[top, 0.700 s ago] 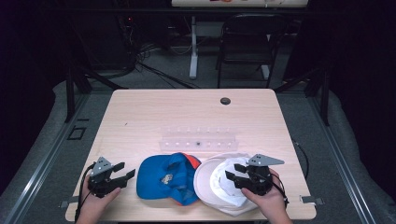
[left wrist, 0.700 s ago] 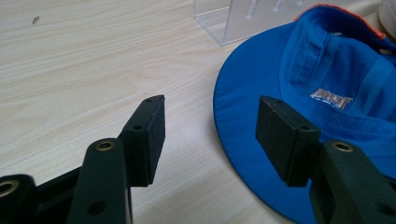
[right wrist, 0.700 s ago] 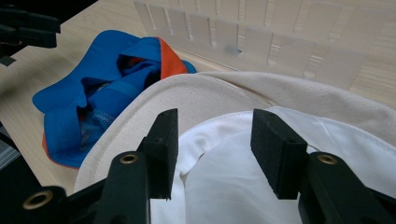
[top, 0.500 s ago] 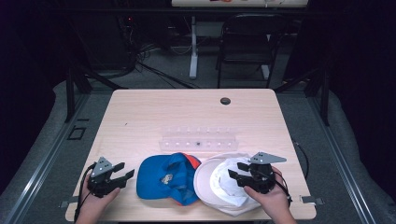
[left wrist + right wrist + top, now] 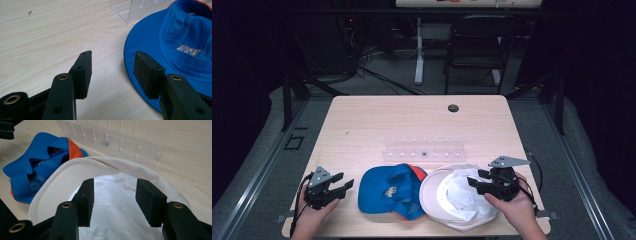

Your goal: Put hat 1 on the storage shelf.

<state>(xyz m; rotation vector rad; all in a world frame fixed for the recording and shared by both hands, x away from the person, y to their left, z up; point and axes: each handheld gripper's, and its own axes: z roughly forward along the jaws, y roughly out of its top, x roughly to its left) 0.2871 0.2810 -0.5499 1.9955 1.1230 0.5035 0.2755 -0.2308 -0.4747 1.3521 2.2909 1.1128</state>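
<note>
Both claws released: left claw (image 5: 343, 186) by the blue hat (image 5: 387, 190), right claw (image 5: 475, 181) over the white hat (image 5: 452, 197). We'd probably snag just the lining.

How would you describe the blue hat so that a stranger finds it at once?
On the light wooden table, look along the near edge, in front of the clear plastic rack. The blue fabric brimmed hat lies upside down, left of the cream hat; only it shows orange.
</note>
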